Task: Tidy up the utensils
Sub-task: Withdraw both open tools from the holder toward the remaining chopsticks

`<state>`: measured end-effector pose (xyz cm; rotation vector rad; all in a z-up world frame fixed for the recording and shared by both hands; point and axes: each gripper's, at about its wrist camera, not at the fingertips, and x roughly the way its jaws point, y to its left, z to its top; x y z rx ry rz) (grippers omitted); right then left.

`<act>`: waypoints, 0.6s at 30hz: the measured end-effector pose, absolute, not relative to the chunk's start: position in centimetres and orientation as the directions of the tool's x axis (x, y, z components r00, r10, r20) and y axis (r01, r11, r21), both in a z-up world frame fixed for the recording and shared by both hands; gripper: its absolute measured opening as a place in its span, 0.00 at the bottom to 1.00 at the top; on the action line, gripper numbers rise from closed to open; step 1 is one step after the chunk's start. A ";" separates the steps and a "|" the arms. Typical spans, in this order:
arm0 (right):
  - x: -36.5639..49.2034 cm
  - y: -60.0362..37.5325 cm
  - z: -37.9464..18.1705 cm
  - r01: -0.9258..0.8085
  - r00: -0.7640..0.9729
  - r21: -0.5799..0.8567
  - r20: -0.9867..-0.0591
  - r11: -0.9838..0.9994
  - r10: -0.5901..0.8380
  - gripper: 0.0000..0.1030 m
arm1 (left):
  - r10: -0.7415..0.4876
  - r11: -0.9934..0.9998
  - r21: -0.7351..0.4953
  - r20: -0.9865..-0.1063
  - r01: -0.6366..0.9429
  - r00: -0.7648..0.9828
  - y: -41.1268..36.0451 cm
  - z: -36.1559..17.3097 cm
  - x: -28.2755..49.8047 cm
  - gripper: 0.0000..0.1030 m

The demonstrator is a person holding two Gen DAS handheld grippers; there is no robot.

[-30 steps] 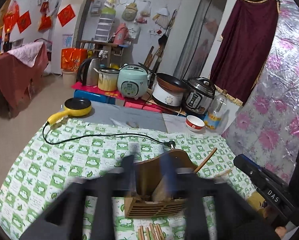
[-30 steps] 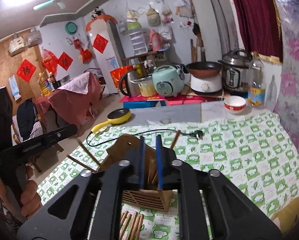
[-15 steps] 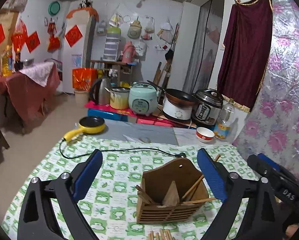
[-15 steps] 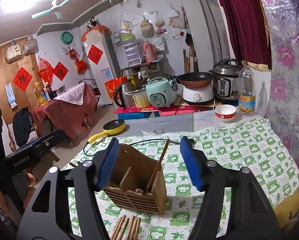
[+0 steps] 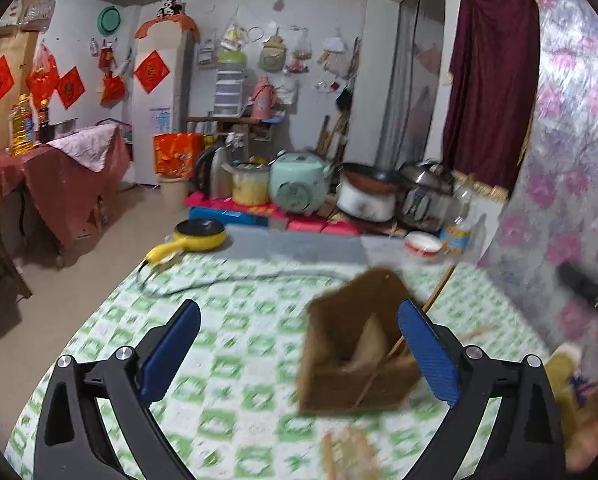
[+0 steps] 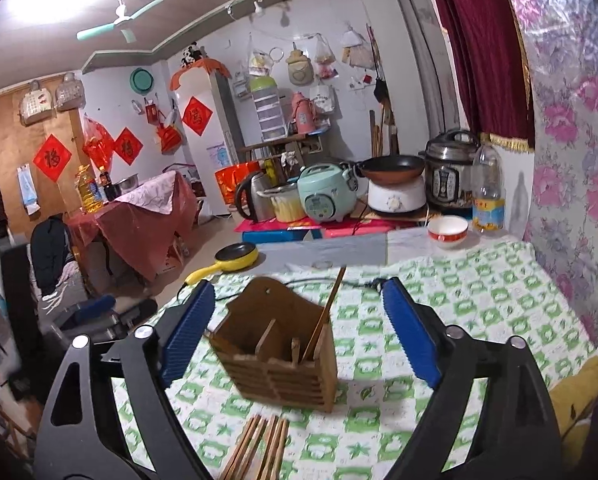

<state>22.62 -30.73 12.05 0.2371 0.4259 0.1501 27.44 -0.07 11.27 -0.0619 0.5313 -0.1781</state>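
Red 福 papers hang on the wall; both tongs just spread wide, gripping nothing.

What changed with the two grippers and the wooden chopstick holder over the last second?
Both grippers' fingers have just been opening. The right gripper, nearly shut a second ago, now stands wide with the wooden chopstick holder framed between its fingers, untouched. The left gripper opened too and swung left, so the holder sits by its right finger. The holder, one chopstick in it, and the loose chopsticks stayed on the tablecloth.
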 end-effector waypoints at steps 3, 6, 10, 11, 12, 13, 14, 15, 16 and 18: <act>20.9 -31.0 8.2 -0.081 0.885 0.254 -0.426 0.964 0.187 0.88 | -0.123 0.992 -0.055 -0.561 0.111 0.819 1.5 7.2 26.4 0.94; 20.2 -31.2 3.5 -0.050 0.838 0.242 -0.518 0.969 0.173 0.88 | -0.103 0.994 -0.029 -0.637 0.109 0.764 2.8 3.6 25.6 0.94; 19.9 -31.3 -1.6 -0.040 0.725 0.255 -0.657 0.966 0.204 0.88 | -0.127 0.989 -0.036 -0.711 0.144 0.692 3.9 0.7 24.0 0.94; 19.6 -31.3 -2.2 -0.041 0.713 0.257 -0.670 0.966 0.208 0.88 | -0.135 0.987 -0.037 -0.718 0.157 0.683 3.9 0.3 23.5 0.94; 19.3 -31.2 -2.5 -0.040 0.705 0.255 -0.678 0.966 0.208 0.88 | -0.144 0.985 -0.038 -0.720 0.169 0.679 3.7 0.2 23.1 0.94; 19.1 -31.1 -2.8 -0.043 0.699 0.253 -0.684 0.967 0.210 0.88 | -0.160 0.981 -0.041 -0.722 0.189 0.673 3.7 -0.1 22.5 0.94; 18.7 -31.0 -3.2 -0.050 0.690 0.249 -0.691 0.967 0.213 0.88 | -0.168 0.978 -0.037 -0.731 0.207 0.661 3.6 -0.6 22.0 0.94; 18.5 -30.9 -3.4 -0.054 0.685 0.244 -0.697 0.968 0.214 0.88 | -0.169 0.975 -0.030 -0.741 0.219 0.650 3.4 -0.9 21.7 0.94; 18.3 -30.8 -3.5 -0.057 0.682 0.240 -0.700 0.969 0.213 0.88 | -0.171 0.972 -0.022 -0.753 0.235 0.635 3.2 -1.4 21.4 0.94; 17.8 -30.3 -3.7 -0.068 0.676 0.217 -0.708 0.974 0.205 0.88 | -0.176 0.966 -0.013 -0.766 0.259 0.618 2.8 -2.0 20.7 0.94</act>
